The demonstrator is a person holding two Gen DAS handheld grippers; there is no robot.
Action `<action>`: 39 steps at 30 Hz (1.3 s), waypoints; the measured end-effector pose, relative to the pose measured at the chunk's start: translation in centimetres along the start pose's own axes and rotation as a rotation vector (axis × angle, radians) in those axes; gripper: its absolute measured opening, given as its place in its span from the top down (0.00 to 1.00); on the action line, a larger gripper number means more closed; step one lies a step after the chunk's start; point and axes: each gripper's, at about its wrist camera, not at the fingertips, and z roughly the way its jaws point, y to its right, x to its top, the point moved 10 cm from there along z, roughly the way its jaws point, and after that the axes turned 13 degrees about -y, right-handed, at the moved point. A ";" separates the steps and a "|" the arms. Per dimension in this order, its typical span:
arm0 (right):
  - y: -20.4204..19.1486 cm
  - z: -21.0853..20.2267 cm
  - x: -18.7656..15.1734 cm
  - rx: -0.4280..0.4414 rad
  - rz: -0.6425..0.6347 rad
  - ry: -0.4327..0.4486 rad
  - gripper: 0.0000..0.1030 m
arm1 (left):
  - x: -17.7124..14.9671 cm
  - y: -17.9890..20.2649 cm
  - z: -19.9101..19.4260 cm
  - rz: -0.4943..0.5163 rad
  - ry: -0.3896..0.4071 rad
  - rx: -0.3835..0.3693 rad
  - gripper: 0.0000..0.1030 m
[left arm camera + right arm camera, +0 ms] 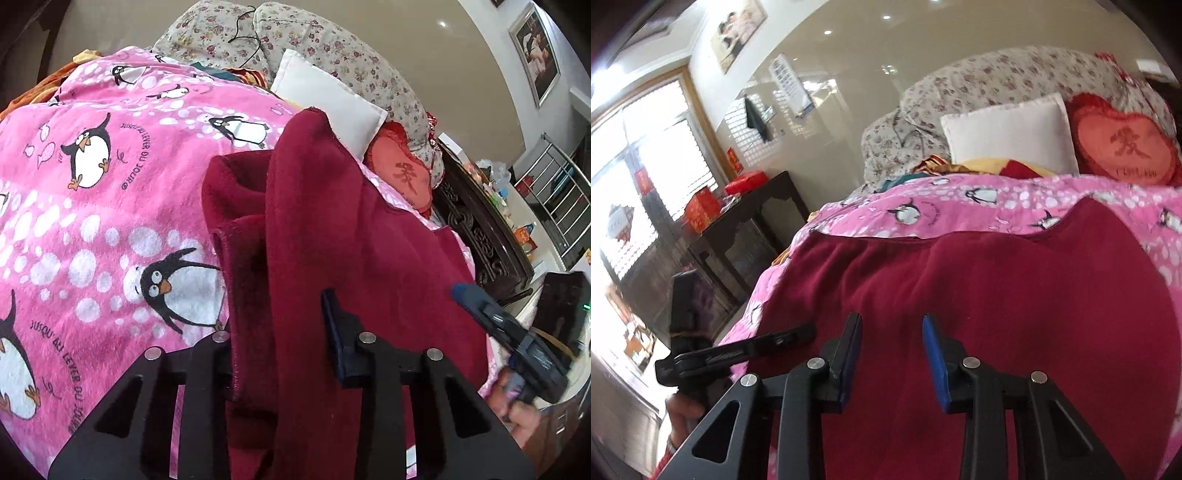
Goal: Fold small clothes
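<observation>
left wrist: fingers (334, 314) pinch maroon garment (332, 206).

Dark red garment (1015, 295): one
Pink penguin blanket (110, 206): one
White pillow (1008, 136): one
Red heart cushion (1123, 144): one
Floral bedding rolls (332, 48): two
Framed pictures (535, 55): one per view

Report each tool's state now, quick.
Left tool: closed on a raised fold of the maroon garment.
Right tool: partly open over the garment, no cloth visibly pinched between its pads.
</observation>
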 end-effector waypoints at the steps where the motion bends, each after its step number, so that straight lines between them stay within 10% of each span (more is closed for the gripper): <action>1: 0.7 0.4 0.2 -0.004 0.018 0.002 0.68 | 0.0 0.1 -0.1 -0.002 -0.002 -0.005 0.73; 16: 3.1 1.2 1.4 0.155 0.128 0.051 0.77 | -0.4 5.1 -2.2 0.078 -0.025 0.015 0.79; 30: 7.7 -0.4 1.6 0.100 0.243 0.001 0.73 | -1.0 15.3 -2.0 0.224 -0.093 0.071 0.80; 39: 12.1 -5.3 2.1 0.427 0.475 0.098 0.71 | -2.2 21.5 3.0 0.301 -0.168 0.151 0.79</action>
